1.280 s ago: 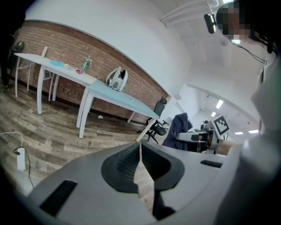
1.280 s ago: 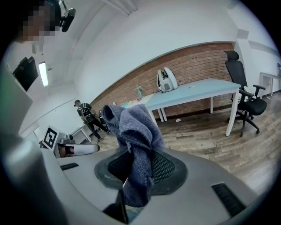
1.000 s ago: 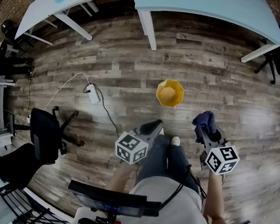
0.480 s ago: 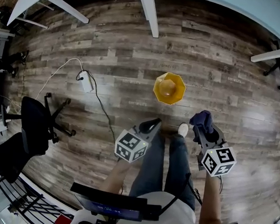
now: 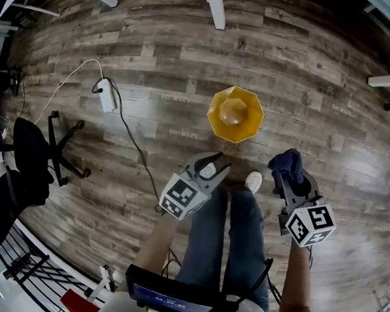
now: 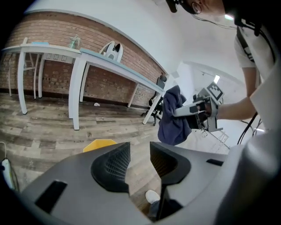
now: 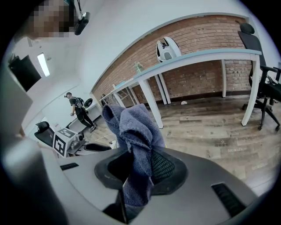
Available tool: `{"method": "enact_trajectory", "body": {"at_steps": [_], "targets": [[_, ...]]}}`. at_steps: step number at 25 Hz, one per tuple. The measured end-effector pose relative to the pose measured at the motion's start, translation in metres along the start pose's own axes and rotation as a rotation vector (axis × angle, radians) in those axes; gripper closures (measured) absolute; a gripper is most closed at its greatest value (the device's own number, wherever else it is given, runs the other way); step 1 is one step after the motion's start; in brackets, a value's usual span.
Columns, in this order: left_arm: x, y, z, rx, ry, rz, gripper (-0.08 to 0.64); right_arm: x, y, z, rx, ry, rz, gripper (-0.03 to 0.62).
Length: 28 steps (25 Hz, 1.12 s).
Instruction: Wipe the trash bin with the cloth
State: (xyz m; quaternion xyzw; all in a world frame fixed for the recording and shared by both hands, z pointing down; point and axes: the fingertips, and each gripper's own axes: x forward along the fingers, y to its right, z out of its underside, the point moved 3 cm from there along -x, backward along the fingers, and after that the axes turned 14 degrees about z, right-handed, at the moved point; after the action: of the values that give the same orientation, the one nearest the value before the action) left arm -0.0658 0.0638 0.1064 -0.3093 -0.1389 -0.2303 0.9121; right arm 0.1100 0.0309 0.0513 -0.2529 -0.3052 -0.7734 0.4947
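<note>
Yellow and many-sided, the trash bin stands upright on the wooden floor with its open mouth facing up at the head view; nothing touches it. On the person's side of the bin, and off to its right, the right tool is clamped on the dark blue cloth; the fabric is pinched between the pads and bunches up in a loose knot above them, with a tail hanging below. On the same near side of the bin, but to its left, the left tool has just been opening its jaws, which now stand moderately apart with nothing between them; through the gap only floorboards and the toe of the person's white shoe show, and a corner of the bin peeks over the left jaw. Both tools are near the bin but apart from it, and the cloth hangs clear of the rim. As for progress, the cloth is in hand and that is all I can count as done; no wiping contact with the bin is visible, and its walls and rim look untouched. What is left, as I judge it, is nearly the whole job: bringing the cloth to the bin, probably steadying the bin with the free left tool, and rubbing the cloth over its surfaces.
</note>
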Motion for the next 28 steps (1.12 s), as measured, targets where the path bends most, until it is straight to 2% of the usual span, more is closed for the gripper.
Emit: {"method": "enact_trajectory", "body": {"at_steps": [3, 7, 12, 16, 19, 22, 28], "targets": [[0.017, -0.026, 0.035, 0.062, -0.047, -0.013, 0.437, 0.033, 0.012, 0.028, -0.009, 0.017, -0.006, 0.492], [0.037, -0.064, 0.079, 0.152, -0.092, -0.005, 0.428, 0.080, 0.031, 0.059, -0.008, 0.086, -0.005, 0.492], [0.057, -0.096, 0.124, 0.377, -0.224, 0.056, 0.399, 0.128, 0.061, 0.077, 0.022, 0.226, -0.018, 0.492], [0.072, -0.116, 0.145, 0.602, -0.353, 0.096, 0.391, 0.160, 0.077, 0.085, -0.011, 0.344, -0.037, 0.492], [0.084, -0.128, 0.162, 0.737, -0.447, 0.107, 0.380, 0.179, 0.087, 0.090, -0.032, 0.427, -0.057, 0.492], [0.094, -0.135, 0.178, 0.830, -0.526, 0.111, 0.380, 0.189, 0.094, 0.096, -0.039, 0.501, -0.064, 0.492], [0.113, -0.144, 0.188, 0.962, -0.583, 0.054, 0.380, 0.195, 0.107, 0.108, -0.066, 0.586, -0.062, 0.492]]}}
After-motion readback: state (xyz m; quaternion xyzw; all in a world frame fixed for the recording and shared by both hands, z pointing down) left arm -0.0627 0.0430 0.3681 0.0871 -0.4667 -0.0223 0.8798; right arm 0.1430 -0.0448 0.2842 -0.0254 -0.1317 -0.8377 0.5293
